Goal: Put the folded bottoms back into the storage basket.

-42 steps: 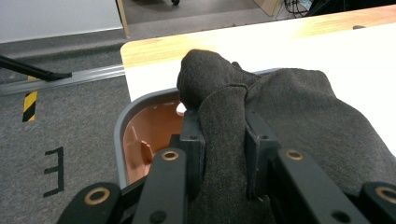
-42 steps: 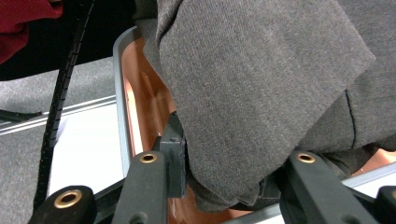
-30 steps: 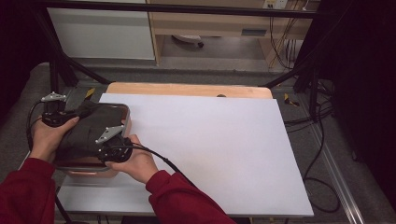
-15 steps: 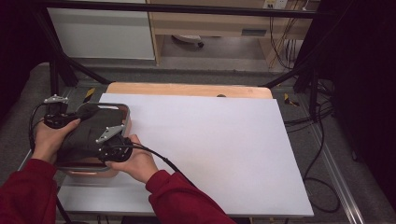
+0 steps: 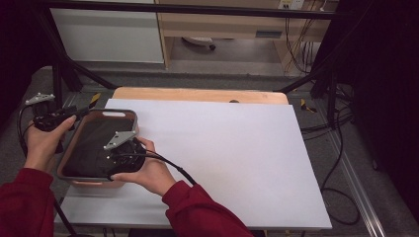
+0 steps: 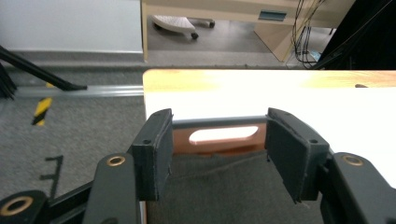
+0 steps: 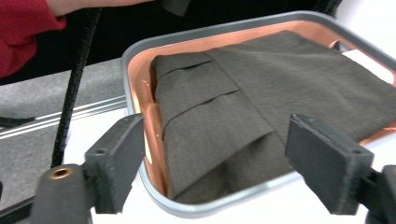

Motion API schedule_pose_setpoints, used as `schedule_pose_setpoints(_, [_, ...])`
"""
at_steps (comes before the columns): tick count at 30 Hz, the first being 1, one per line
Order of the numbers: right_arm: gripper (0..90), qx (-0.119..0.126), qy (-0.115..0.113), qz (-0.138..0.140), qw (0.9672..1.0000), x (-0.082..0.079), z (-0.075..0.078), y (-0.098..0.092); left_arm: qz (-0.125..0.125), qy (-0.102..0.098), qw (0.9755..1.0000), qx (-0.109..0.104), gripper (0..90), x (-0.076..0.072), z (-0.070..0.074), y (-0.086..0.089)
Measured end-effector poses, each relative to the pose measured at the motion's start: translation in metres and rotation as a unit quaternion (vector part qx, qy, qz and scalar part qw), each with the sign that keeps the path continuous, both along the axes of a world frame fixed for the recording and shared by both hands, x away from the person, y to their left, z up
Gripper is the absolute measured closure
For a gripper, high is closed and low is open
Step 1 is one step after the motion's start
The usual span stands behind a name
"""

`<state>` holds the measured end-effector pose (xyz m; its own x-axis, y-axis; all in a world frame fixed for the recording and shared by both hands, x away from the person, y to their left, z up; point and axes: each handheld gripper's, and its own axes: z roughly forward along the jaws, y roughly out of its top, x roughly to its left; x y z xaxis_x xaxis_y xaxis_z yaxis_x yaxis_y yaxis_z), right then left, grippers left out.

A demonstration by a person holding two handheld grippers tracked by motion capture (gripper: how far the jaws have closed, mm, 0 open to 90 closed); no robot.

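Folded brown cloth [image 7: 261, 116] lies inside tray [image 5: 129, 115], at counter [image 5: 237, 148] left edge. Left gripper [image 6: 217, 154] and right gripper [image 7: 219, 163] fingers just spread, nothing between them (released). Risk: tray overhangs the edge, could tip off.

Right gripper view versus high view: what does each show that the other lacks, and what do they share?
Right gripper view alone: the folds of the dark folded cloth, and the tray's orange inside. The right gripper stands open above the near rim, having just been opening, nothing between its jaws.

High view alone: the white table, both hands, the left gripper at the tray's far left corner.

Both: cloth lying in the grey-rimmed tray.
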<state>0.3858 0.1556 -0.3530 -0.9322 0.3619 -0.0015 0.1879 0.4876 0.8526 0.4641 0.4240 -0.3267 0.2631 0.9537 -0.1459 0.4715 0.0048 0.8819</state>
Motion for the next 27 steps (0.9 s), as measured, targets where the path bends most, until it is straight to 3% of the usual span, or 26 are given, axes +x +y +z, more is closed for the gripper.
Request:
schedule_pose_setpoints(5, [14.4, 0.0, -0.005, -0.017, 0.9998, 0.0, 0.006, -0.014, -0.009, -0.027, 0.9996, -0.007, 40.4, -0.009, 0.013, -0.013])
schedule_pose_setpoints(9, [10.8, 0.002, -0.002, -0.039, 0.9993, 0.005, 0.008, -0.031, -0.02, -0.041, 0.999, -0.001, 37.7, -0.016, 0.017, -0.028])
schedule_pose_setpoints(15, [9.1, 0.001, 0.01, -0.065, 0.9978, 0.013, 0.003, -0.06, -0.027, -0.05, 0.9982, 0.021, 32.7, -0.025, 0.015, -0.052])
schedule_pose_setpoints(20, [8.2, 0.004, 0.012, -0.083, 0.9965, 0.016, -0.004, -0.083, -0.04, -0.051, 0.9977, 0.018, 26.6, -0.034, 0.008, -0.074])
schedule_pose_setpoints(22, [7.5, 0.005, 0.012, -0.09, 0.9958, 0.017, -0.007, -0.093, -0.044, -0.051, 0.9973, 0.027, 23.5, -0.039, 0.004, -0.085])
schedule_pose_setpoints(24, [6.7, 0.002, 0.009, -0.102, 0.9947, 0.019, -0.009, -0.102, -0.051, -0.051, 0.9967, 0.038, 21.6, -0.043, 0.002, -0.094])
schedule_pose_setpoints(27, [5.2, 0.003, 0.011, -0.122, 0.9925, 0.022, -0.013, -0.117, -0.073, -0.048, 0.9956, 0.035, 18.3, -0.048, 0.0, -0.108])
